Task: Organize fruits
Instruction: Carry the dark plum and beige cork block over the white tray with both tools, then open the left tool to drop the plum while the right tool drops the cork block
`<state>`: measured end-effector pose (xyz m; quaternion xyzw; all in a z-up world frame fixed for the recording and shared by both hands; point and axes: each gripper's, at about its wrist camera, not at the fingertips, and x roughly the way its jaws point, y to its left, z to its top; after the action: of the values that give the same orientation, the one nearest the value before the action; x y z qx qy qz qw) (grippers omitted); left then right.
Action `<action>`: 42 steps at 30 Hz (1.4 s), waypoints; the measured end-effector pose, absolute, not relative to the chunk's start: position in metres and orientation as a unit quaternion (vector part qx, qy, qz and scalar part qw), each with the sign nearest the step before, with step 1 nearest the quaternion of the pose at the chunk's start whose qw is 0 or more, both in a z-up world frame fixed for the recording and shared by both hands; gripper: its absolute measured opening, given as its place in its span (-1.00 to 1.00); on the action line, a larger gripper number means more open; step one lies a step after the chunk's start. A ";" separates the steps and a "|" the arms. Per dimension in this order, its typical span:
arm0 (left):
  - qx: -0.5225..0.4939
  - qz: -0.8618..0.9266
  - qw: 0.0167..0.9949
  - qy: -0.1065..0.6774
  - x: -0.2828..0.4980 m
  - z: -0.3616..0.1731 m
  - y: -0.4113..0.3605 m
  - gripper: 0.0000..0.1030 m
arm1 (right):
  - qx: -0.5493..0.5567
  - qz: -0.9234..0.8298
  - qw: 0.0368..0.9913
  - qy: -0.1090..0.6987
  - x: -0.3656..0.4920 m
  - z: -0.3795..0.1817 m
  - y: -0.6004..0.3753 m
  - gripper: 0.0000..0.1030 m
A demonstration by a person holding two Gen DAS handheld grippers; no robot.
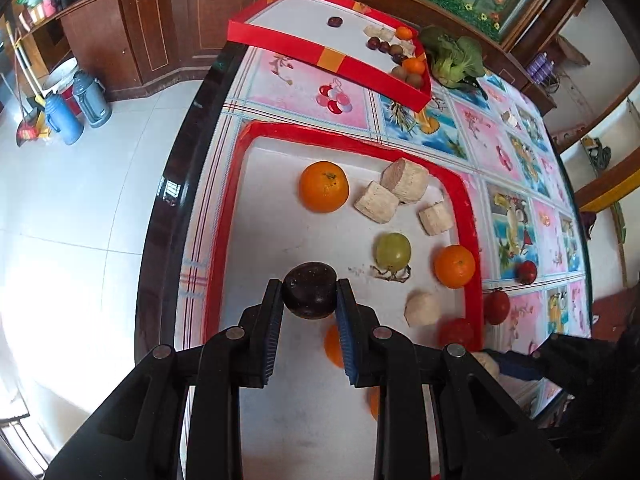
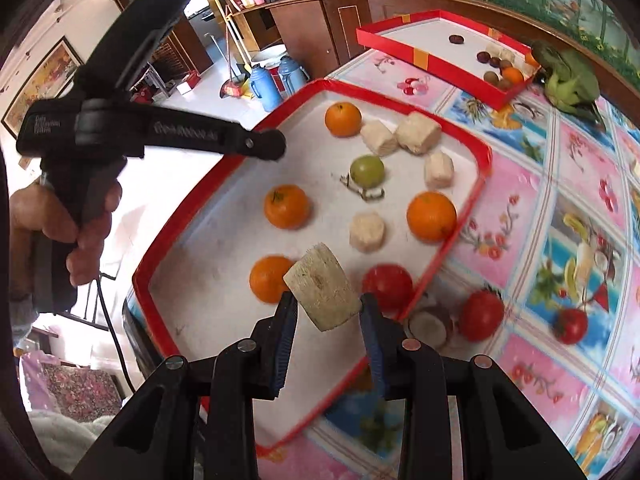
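Fruits crowd the near red tray [image 1: 224,216]: the left gripper [image 1: 310,292] clamps a dark plum [image 1: 309,290] mid-frame over bare tray floor; the right gripper [image 2: 328,300] pinches a pale chunk [image 2: 324,290] above the tray's right rim.

**Fruit spread across two red trays**

A dark purple plum [image 1: 309,290] sits pinched between the left tongs [image 1: 309,300], lifted over the near red tray [image 1: 224,216]. A pale, cut cane-like chunk [image 2: 323,291] is gripped, tilted, in the right tongs [image 2: 328,312]. On the tray's white floor lie oranges, one at 12 o'clock [image 1: 324,186] and one at 3 o'clock [image 1: 454,266], a green grape [image 1: 392,251] near the centre with a dry stem beside it, and more pale chunks [image 1: 404,181] toward 1 o'clock. A far red tray [image 1: 280,38] at 12 o'clock holds small dark plums [image 1: 334,21] and oranges bunched in its right corner.
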<state>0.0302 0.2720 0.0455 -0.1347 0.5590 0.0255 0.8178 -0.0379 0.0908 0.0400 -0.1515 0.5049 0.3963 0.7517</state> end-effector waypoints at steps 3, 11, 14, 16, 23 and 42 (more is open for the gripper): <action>-0.128 0.023 0.815 0.565 0.039 0.039 0.272 -0.54 | -0.148 0.385 0.756 0.509 -0.026 0.040 0.102 -0.37; -0.107 0.016 0.810 0.576 0.051 0.029 0.274 -0.54 | -0.130 0.382 0.746 0.530 -0.016 0.028 0.115 -0.37; -0.101 0.014 0.809 0.579 0.052 0.026 0.273 -0.54 | -0.137 0.380 0.745 0.531 -0.018 0.025 0.120 -0.37; -0.097 0.012 0.809 0.580 0.052 0.024 0.272 -0.54 | -0.137 0.379 0.741 0.536 -0.017 0.022 0.123 -0.37; -0.084 0.007 0.810 0.580 0.054 0.025 0.271 -0.54 | -0.129 0.383 0.738 0.540 -0.014 0.021 0.130 -0.35; -0.077 0.008 0.811 0.580 0.056 0.025 0.269 -0.54 | -0.114 0.378 0.736 0.551 -0.009 0.015 0.131 -0.37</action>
<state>0.0557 0.2691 0.0254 -0.0775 0.5798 0.0081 0.8110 -0.0090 0.1309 0.0152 -0.1142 0.5508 0.3776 0.7355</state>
